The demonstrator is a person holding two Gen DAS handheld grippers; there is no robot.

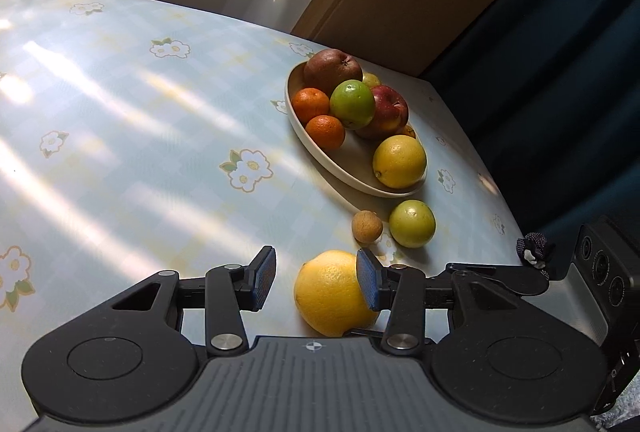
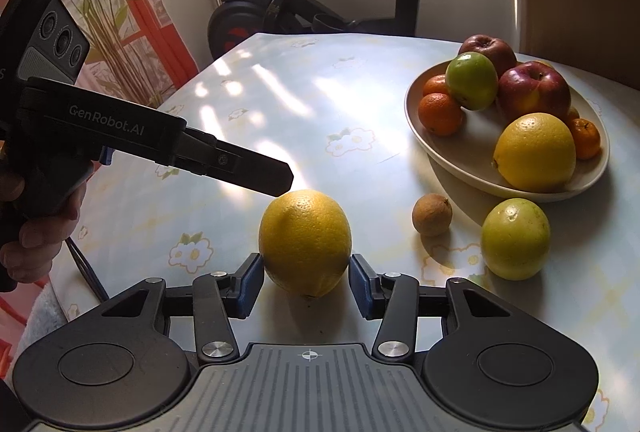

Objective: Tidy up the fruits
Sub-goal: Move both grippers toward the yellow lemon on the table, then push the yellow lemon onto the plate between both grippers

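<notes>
Between the right hand-held gripper's [image 2: 306, 282] pads sits the lemon [image 2: 305, 242], seemingly just clamped; next, lift toward the bowl [image 2: 436, 156]; the left hand-held gripper [image 1: 316, 280] is open.

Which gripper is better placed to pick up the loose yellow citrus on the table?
Right. The right gripper straddles the yellow citrus, a pad on each side. The left gripper sits off to one side, only one finger overlapping the fruit.

Both wrist cameras look steeply down along their grippers from close above the table [image 1: 120, 120], sharing the near lemon [image 2: 305, 242] and the bowl [image 2: 452, 156] beyond.
</notes>
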